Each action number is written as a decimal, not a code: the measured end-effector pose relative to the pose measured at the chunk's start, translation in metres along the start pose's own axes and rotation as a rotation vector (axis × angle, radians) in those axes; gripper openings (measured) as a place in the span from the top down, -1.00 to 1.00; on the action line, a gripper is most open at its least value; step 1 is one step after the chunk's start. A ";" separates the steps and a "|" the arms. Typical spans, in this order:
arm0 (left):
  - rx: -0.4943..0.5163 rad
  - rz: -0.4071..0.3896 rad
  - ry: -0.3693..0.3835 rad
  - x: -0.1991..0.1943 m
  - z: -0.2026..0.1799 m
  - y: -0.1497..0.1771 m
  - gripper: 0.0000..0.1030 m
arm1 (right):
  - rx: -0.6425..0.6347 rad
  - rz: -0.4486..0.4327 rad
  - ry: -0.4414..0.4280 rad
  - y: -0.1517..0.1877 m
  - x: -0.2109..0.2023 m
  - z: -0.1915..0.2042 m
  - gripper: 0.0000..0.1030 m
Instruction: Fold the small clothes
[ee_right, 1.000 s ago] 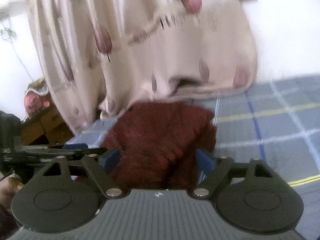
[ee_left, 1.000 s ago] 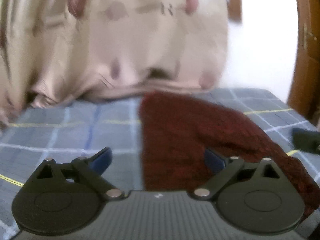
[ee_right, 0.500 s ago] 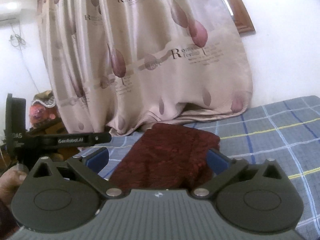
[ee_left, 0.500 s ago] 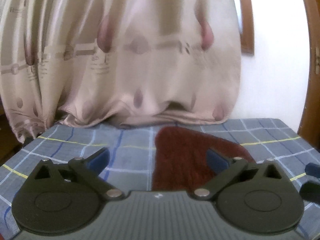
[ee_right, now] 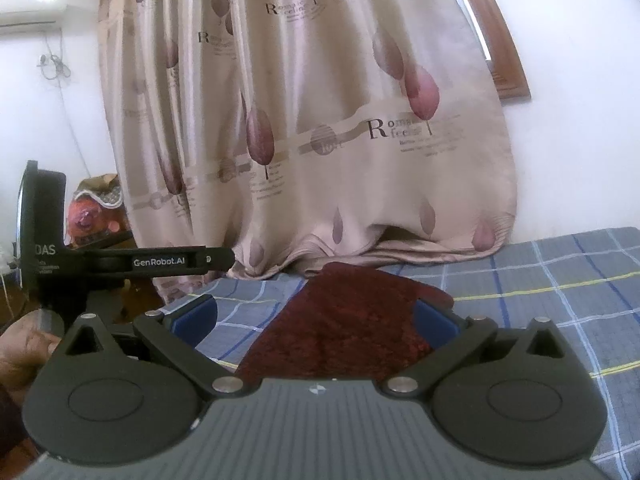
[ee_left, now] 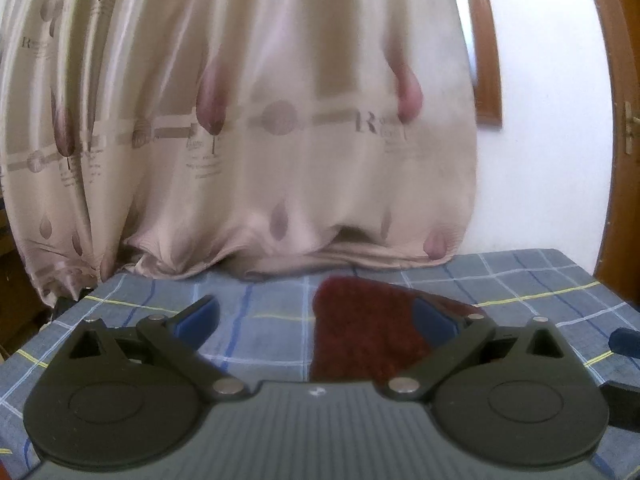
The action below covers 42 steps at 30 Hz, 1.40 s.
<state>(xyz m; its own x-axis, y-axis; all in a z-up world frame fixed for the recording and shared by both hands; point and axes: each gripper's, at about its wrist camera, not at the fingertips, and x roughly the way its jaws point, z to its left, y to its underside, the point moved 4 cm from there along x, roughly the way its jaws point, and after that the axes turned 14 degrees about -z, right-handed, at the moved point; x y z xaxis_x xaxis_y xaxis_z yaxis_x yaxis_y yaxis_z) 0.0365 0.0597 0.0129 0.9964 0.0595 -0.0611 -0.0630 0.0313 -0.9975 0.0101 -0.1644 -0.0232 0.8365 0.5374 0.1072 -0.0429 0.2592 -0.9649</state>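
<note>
A dark red knitted garment (ee_left: 360,328) lies flat on the blue checked bedsheet (ee_left: 260,312); it also shows in the right wrist view (ee_right: 344,328). My left gripper (ee_left: 316,320) is open and empty, raised above the sheet, with the garment ahead under its right finger. My right gripper (ee_right: 316,316) is open and empty, held back above the garment's near end. The left gripper's body (ee_right: 120,264) shows at the left of the right wrist view.
A beige patterned curtain (ee_right: 320,140) hangs at the far edge of the bed and rests on the sheet. A white wall (ee_left: 552,160) and a wooden door frame (ee_left: 616,120) stand to the right. Clutter (ee_right: 92,212) sits at far left.
Both grippers have pulled back and risen from the garment, staying open. The garment now looks smaller and farther away and lies still on the sheet.
</note>
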 end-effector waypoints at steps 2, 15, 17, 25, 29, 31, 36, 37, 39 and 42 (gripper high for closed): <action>-0.012 -0.002 0.003 -0.001 0.001 0.000 -1.00 | -0.001 -0.001 0.000 0.000 -0.001 0.001 -1.00; -0.155 0.031 0.092 -0.001 0.025 0.021 -1.00 | -0.006 0.009 0.058 0.007 -0.006 -0.001 -1.00; -0.150 0.019 0.088 -0.004 0.029 0.024 -1.00 | -0.022 0.008 0.093 0.010 -0.008 -0.003 -1.00; -0.125 0.003 0.010 -0.004 0.037 0.030 -1.00 | -0.113 0.007 0.278 0.021 -0.011 -0.017 -1.00; -0.103 0.031 0.002 -0.001 0.032 0.037 -1.00 | -0.095 0.016 0.333 0.023 -0.010 -0.028 -1.00; -0.090 0.048 0.002 0.002 0.028 0.039 -1.00 | -0.094 0.020 0.351 0.024 -0.008 -0.032 -1.00; -0.112 0.073 -0.013 0.009 0.027 0.041 -1.00 | -0.089 0.028 0.344 0.024 -0.006 -0.036 -1.00; -0.112 0.074 -0.020 0.009 0.027 0.042 -1.00 | -0.085 0.030 0.332 0.023 -0.005 -0.036 -1.00; -0.107 0.077 -0.018 0.011 0.025 0.042 -1.00 | -0.087 0.040 0.320 0.022 -0.002 -0.034 -1.00; -0.087 0.073 -0.027 0.011 0.023 0.042 -1.00 | -0.088 0.041 0.306 0.021 0.000 -0.031 -1.00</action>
<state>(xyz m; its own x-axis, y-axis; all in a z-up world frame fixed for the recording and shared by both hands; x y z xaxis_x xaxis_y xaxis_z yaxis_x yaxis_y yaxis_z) 0.0433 0.0844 -0.0293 0.9873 0.0855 -0.1340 -0.1291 -0.0607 -0.9898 0.0262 -0.1841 -0.0512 0.9610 0.2765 0.0037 -0.0435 0.1644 -0.9854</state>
